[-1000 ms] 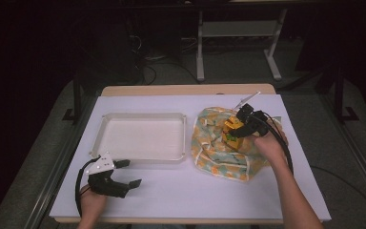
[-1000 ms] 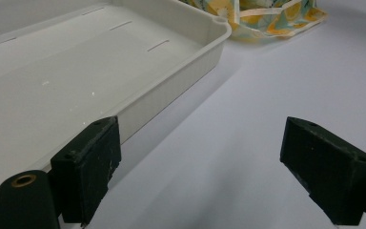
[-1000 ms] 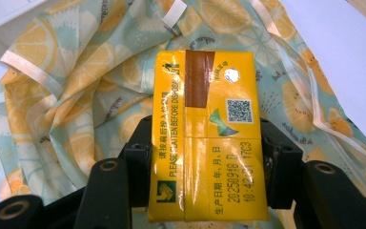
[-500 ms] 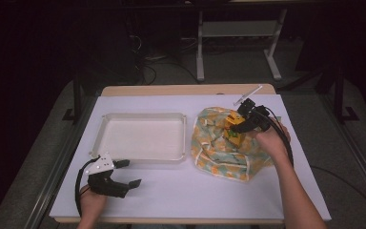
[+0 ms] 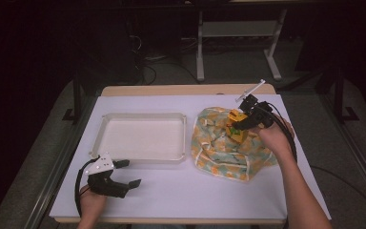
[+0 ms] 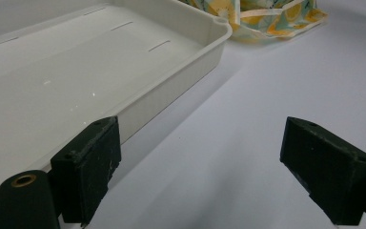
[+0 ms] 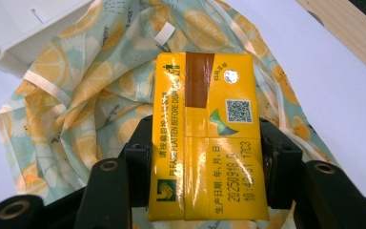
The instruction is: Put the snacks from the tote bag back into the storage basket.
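- The left gripper (image 5: 124, 174) rests on the white worktop (image 5: 195, 191) near its front left edge, jaws spread wide with nothing between them.
- Just beyond it, the white tray (image 5: 143, 138) holds nothing; in the left gripper view its far end is cut off by the frame.
- To the right, a lemon-print cloth bag (image 5: 224, 148) lies crumpled; whatever is inside it is hidden by the folds.
- Over the bag, the right gripper (image 7: 205, 157) has its jaws clenched on a yellow carton (image 7: 205, 138), whose lower end is cut off.
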Action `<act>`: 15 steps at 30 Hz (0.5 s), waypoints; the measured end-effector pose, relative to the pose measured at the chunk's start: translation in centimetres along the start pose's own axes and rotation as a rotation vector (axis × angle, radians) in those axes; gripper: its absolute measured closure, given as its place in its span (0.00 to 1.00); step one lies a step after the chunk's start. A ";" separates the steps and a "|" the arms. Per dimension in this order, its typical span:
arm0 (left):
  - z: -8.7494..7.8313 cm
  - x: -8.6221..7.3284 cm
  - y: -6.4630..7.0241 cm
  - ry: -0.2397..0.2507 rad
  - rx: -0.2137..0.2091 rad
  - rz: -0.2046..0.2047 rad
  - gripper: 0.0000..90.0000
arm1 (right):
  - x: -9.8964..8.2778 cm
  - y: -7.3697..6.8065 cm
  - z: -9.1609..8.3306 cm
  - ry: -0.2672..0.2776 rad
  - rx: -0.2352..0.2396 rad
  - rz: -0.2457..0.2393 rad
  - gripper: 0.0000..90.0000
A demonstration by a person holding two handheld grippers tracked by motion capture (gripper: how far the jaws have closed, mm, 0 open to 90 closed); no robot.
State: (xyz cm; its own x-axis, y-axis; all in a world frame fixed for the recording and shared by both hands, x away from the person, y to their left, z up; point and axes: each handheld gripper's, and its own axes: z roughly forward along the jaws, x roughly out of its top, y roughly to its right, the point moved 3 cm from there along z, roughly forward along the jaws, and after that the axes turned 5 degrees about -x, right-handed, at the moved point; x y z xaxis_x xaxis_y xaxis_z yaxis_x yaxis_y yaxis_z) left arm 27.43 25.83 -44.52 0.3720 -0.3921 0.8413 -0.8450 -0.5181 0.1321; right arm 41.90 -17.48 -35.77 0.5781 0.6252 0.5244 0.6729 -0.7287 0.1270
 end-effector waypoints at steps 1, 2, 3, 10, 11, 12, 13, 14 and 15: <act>0.0 0.0 0.0 0.000 0.000 -0.001 0.15 | 0.0 0.0 -0.1 -0.001 0.000 -0.002 0.54; 0.0 0.0 0.0 0.001 0.000 -0.003 0.15 | 0.1 0.1 -0.2 0.000 0.004 -0.001 0.54; 0.0 0.0 0.0 0.000 -0.001 -0.004 0.15 | 0.1 0.1 -0.3 0.000 0.004 -0.002 0.54; 0.0 0.0 0.1 0.005 -0.001 -0.004 0.15 | 0.4 0.3 -1.0 0.003 0.016 -0.002 0.54; 0.0 0.0 0.1 0.005 -0.001 -0.004 0.15 | 0.5 0.3 -1.0 0.002 0.020 -0.003 0.54; 0.0 0.0 0.1 0.005 0.001 -0.007 0.15 | 0.6 0.3 -1.2 0.000 0.021 -0.008 0.54; 0.0 0.0 0.1 0.006 0.001 -0.007 0.15 | 0.8 0.3 -1.3 0.002 0.017 -0.013 0.54; 0.0 0.0 0.1 0.008 0.001 -0.007 0.15 | 0.9 0.3 -1.4 0.001 0.016 -0.017 0.54; -0.1 0.0 0.1 0.007 0.001 -0.005 0.15 | 1.1 0.2 -1.6 0.000 0.019 -0.018 0.54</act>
State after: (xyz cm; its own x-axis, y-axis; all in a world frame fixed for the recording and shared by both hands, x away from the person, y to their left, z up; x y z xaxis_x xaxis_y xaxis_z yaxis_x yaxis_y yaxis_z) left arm 27.35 25.86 -44.50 0.3735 -0.3838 0.8445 -0.8428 -0.5207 0.1361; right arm 41.93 -17.42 -33.81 0.5658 0.6378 0.5225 0.6918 -0.7120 0.1200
